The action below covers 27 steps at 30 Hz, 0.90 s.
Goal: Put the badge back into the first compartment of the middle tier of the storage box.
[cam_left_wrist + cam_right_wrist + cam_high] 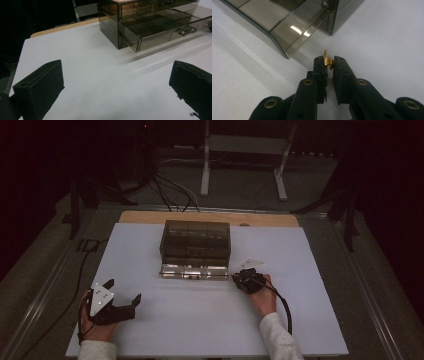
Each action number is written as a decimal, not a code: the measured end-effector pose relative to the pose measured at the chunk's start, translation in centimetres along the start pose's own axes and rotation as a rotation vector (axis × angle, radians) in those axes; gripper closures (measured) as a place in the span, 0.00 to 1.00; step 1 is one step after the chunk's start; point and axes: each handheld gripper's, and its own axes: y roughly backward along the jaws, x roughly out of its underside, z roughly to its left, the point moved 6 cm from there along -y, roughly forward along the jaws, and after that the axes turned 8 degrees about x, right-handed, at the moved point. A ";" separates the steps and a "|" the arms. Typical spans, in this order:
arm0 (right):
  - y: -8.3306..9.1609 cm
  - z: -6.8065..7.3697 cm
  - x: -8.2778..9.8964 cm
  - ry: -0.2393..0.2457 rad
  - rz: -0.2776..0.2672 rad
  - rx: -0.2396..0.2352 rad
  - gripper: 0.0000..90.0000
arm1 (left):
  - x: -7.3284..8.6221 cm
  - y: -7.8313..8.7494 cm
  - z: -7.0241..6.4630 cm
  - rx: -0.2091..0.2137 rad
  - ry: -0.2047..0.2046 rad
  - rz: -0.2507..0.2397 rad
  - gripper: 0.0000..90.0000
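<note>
A small gold-coloured piece (328, 60), perhaps an earring though too small to tell, is pinched between the tips of the right gripper (328, 61); its jaws stand narrow, pads pressing on it. In the high view the right gripper (247, 279) sits on the white table mat (200, 320) at about 4 o'clock from the smoked clear drawer box (196, 240), just beside the right end of its pulled-out bottom drawer (194, 271). In the right gripper view the drawer's clear front corner (287, 53) lies at 10 o'clock from the gold piece, near it but apart. The box stands at the mat's 12 o'clock side. The left gripper (122, 300) rests at the mat's 7 o'clock corner, well apart from the box, jaws spread wide with nothing between them; its own view shows bare mat (107, 82) between the black pads (42, 87), and the drawer box (140, 22) at 1 o'clock.
</note>
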 end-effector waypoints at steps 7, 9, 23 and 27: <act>0.7 -0.1 -0.4 -0.021 -0.024 -0.011 0.91 | 0.0 0.0 0.0 0.001 0.002 0.000 0.01; 0.9 -0.2 -0.5 -0.029 -0.028 -0.017 0.91 | 0.0 0.0 0.0 0.001 0.004 0.000 0.01; 2.0 -0.4 -1.3 -0.078 -0.063 -0.043 0.91 | 0.1 -0.1 0.1 0.001 0.013 0.007 0.01; 2.4 -0.5 -1.7 -0.098 -0.078 -0.059 0.91 | 0.2 -0.1 0.2 0.000 0.014 0.010 0.01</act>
